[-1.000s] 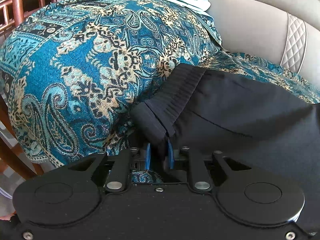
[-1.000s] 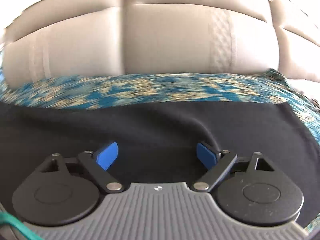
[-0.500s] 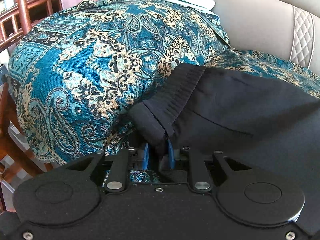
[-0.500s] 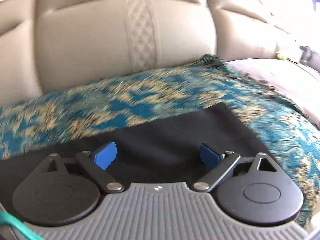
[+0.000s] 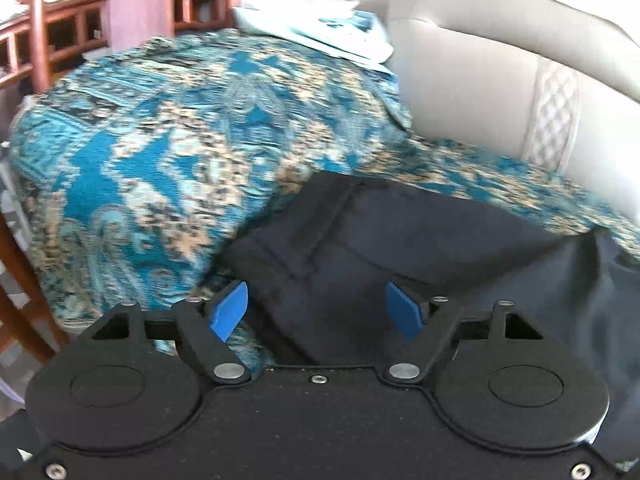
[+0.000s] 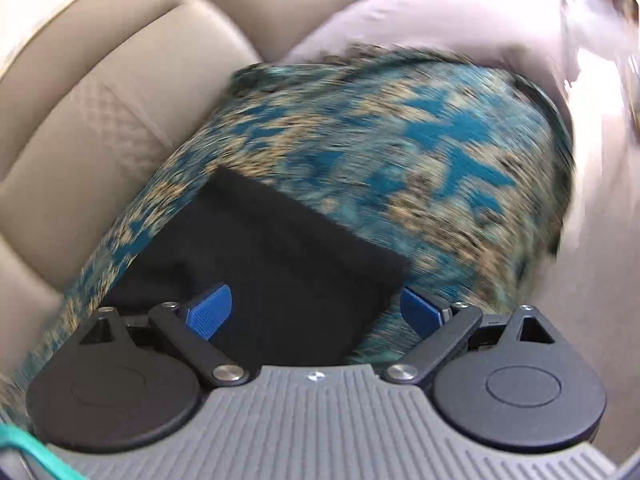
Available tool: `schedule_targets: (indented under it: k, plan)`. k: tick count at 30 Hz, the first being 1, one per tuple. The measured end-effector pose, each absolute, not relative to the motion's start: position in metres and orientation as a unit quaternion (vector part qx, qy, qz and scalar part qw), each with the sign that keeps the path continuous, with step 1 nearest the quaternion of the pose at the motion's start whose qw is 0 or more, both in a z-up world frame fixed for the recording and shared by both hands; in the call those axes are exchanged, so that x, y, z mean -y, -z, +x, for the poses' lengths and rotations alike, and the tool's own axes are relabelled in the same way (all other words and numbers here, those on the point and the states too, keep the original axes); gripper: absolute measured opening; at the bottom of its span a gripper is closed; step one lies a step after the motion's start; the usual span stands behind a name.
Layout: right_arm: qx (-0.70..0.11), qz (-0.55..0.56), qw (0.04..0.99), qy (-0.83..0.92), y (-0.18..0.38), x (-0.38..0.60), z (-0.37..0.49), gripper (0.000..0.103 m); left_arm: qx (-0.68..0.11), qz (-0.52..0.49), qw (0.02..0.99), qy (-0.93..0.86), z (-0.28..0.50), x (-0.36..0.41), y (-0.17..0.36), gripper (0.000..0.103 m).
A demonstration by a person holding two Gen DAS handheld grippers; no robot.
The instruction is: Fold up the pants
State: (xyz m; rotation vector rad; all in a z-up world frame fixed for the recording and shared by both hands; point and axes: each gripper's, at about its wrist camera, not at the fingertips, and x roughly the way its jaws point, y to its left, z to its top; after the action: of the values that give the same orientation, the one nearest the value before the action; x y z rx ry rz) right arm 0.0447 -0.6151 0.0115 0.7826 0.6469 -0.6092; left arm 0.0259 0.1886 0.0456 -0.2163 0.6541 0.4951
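Opening on the left: left gripper [image 5: 316,312] jaws parting, blue pads [image 5: 230,310] clear of the cloth, waistband end of the pants [image 5: 360,248] lying between them, untouched. Spread wide on the right too: right gripper [image 6: 316,312] jaws gaping over the far end of the pants [image 6: 280,264], nothing pinched, one pad past the cloth's corner and over the throw [image 6: 420,148].

Lying flat on the patterned throw across the sofa [image 5: 472,92] seat, black cloth running from the draped armrest on the left toward the open cushion on the right; probably one fold laid and just let go, next grasp not yet taken.

Doing this step well, as a judgement: lifting the left clear without snagging the waistband, so the laid edge stays square; bringing the right down onto the hem corner with both layers between the pads, not the throw beneath; pinching close to the edge, then carrying over toward the waistband with corners matched.

Shown only in the left view: waistband seam, stacked layers at that end, pale cloth [image 5: 332,28] atop the armrest, wooden furniture [image 5: 44,40] behind. Shown only in the right view: hem end and its corner, bare throw beyond it, pale cushion [image 6: 460,20] further off. Both views blurred, fine creases unreadable.
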Motion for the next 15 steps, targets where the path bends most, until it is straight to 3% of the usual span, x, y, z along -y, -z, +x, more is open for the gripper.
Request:
schedule_targets:
  k: [10, 15]
  plan:
    - [-0.223, 0.499, 0.808, 0.22, 0.015, 0.645, 0.012, 0.092, -0.347, -0.058, 0.93, -0.109, 0.038, -0.103, -0.051, 0.075]
    - [-0.217, 0.491, 0.814, 0.224, 0.015, 0.644, 0.02, 0.091, -0.369, -0.043, 0.928, -0.035, 0.045, -0.034, -0.052, 0.076]
